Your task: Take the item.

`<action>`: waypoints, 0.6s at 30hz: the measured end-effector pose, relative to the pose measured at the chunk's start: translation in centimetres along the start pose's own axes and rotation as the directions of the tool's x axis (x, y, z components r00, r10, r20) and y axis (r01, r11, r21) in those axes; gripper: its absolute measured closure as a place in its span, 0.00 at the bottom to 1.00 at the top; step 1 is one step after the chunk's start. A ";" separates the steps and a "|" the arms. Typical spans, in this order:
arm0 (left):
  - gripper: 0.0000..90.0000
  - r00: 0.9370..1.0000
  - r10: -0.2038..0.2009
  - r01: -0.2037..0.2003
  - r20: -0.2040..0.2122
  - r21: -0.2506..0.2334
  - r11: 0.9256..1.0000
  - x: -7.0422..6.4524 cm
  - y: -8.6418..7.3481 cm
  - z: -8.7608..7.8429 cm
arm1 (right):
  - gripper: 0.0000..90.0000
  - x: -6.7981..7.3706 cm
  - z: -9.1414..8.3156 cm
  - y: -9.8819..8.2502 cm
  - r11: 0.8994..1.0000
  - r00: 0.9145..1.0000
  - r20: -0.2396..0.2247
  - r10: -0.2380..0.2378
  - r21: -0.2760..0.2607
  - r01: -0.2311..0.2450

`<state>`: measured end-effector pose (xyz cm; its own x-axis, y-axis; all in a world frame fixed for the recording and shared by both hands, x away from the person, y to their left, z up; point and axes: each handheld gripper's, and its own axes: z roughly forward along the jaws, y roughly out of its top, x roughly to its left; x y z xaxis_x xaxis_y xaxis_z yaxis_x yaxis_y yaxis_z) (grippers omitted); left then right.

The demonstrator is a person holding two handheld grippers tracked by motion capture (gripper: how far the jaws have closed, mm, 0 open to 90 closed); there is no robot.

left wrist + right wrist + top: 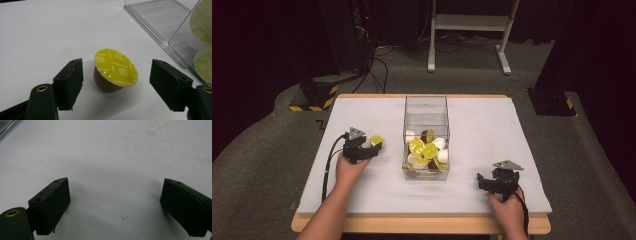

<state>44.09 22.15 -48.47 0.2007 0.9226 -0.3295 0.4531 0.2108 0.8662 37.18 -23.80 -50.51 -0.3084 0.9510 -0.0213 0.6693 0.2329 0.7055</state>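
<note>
Left tongs [116,83]: jaws apart around a tilted yellow-lidded capsule [115,70] on the white tabletop [37,37], touching neither.
Right tongs [115,207]: jaws apart over bare tabletop.
Clear box [426,112]: capsules inside, partly hidden.

Black hand-held gripper [116,83] jaws with brass-coloured rivets, black cables.

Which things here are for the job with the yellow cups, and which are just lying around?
Probably for the job:
- capsule with a yellow CAPPUCCINO lid, standing on the table between the open left gripper
- clear box holding more capsules
- right gripper, open over bare table

Just around:
- white frame on the floor
- floor cables
- black-and-yellow striped base
</note>
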 end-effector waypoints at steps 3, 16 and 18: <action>0.31 1.000 0.018 -0.018 0.004 0.002 1.000 -0.1 0.1 -0.5 | 0.10 0.0 0.0 0.0 1.000 1.000 0.000 -0.002 -0.001 0.002; 0.30 0.999 0.006 -0.006 0.044 -0.002 1.000 0.3 -0.8 -3.3 | 0.10 0.0 0.0 0.0 1.000 1.000 0.000 0.000 0.000 0.000; 0.30 0.999 0.012 -0.012 0.046 -0.001 1.000 0.3 -1.1 -3.6 | 0.10 0.0 0.0 0.0 1.000 1.000 0.000 -0.003 -0.002 0.003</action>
<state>40.51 23.38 -48.14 0.2462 0.9092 -0.3358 0.4499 0.1997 0.8705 37.20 -23.82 -50.52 -0.3105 0.9503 -0.0236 0.6669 0.2355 0.7070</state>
